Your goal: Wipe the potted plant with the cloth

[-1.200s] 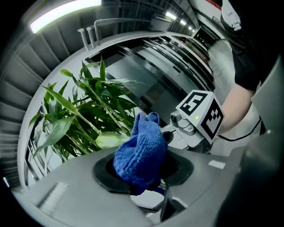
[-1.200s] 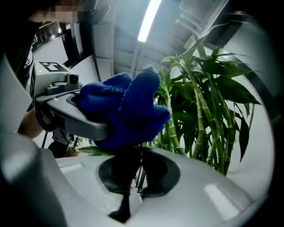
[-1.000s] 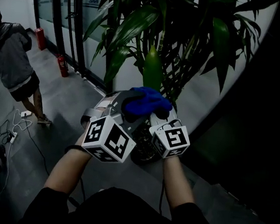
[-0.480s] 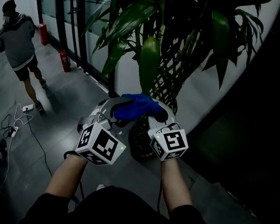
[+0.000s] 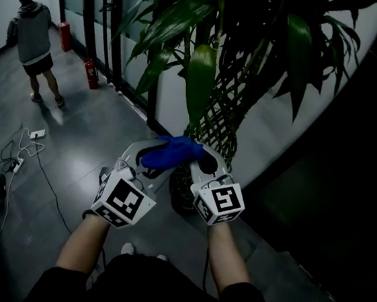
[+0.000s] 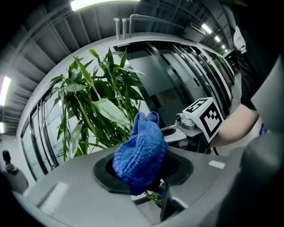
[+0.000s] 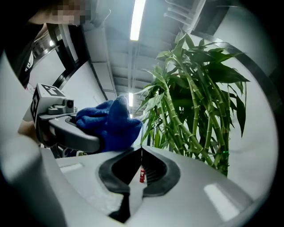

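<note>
Blue cloth btwn L gripper jaws, just beside closed R gripper.

One plant is standing ahead, one cloth sitting before it. Two tools are showing: left tool, right tool. Two extinguishers are standing behind: near extinguisher, far extinguisher. One person is standing beyond.
</note>
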Available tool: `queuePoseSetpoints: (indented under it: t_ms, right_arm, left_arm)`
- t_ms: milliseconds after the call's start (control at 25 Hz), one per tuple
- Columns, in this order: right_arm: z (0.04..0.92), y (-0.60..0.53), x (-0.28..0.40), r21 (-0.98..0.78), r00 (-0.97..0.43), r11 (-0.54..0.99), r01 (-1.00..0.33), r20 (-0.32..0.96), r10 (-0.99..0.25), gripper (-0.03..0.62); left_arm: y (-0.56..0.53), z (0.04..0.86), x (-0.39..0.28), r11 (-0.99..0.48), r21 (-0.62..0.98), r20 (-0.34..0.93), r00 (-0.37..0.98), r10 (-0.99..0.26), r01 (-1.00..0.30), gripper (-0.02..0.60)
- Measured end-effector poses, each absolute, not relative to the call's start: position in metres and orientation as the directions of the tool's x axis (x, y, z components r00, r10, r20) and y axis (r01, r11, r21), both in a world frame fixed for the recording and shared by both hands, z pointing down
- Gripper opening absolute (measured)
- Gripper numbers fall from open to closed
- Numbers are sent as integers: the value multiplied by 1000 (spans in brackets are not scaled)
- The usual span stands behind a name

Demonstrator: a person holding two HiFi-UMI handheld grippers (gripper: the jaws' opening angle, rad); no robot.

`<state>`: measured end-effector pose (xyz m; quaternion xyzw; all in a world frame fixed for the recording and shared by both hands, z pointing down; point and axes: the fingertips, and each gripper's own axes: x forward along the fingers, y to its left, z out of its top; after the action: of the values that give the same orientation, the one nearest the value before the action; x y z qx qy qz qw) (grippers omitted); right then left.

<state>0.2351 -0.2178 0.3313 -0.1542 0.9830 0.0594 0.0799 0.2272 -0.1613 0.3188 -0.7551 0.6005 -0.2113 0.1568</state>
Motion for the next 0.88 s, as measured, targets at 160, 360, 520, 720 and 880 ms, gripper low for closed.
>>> queuePoseSetpoints:
  t_ms: [160, 360, 520, 720, 880]
  right_arm:
    - [341, -219, 245, 82, -938, 944, -320, -168, -303, 3]
    - [342, -218, 258, 91, -923, 926, -367, -157, -351, 3]
    - [336, -210, 264, 80, -900, 905, -418, -168, -401, 3]
    - [335, -178, 253, 60, -884, 890, -452, -164, -437, 3]
    - [341, -153, 248, 26, -863, 871, -490, -156, -481, 3]
  left_arm:
    - [-160, 325, 227, -230, -445, 99, 207, -973, -866, 155]
    - [-146, 322, 203, -232, -291, 14, 238, -971, -928, 155]
    - [-125, 318, 176, -255, -189, -43, 267, -963, -948, 155]
    - [-79, 309, 126, -243, -75, -114, 250, -961, -967, 155]
    - [-42, 309, 88, -221, -16, -164, 220, -962, -975, 155]
